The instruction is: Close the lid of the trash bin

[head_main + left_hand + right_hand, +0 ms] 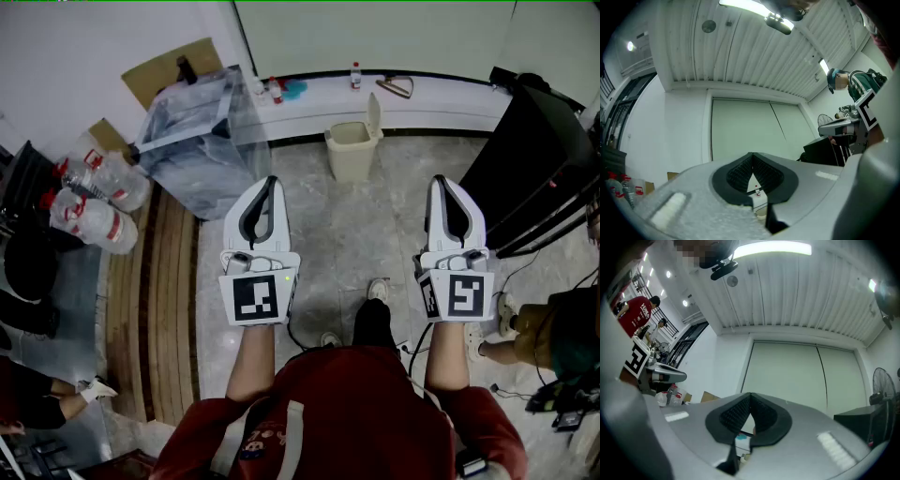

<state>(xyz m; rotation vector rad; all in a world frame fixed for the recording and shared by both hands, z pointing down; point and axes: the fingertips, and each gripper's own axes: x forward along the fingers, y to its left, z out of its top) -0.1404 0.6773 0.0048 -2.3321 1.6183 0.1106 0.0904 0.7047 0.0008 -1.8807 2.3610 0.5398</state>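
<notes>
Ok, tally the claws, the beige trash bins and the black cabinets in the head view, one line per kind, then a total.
Claws: 2 (left claw, right claw)
Beige trash bin: 1
Black cabinet: 1
Total: 4

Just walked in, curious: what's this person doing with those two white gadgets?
A person holds a left gripper and a right gripper out in front, both with jaws together and empty. Ahead on the floor, by the wall, stands a small beige trash bin with its lid up. Neither gripper touches it, so the lid is not yet closed.
</notes>
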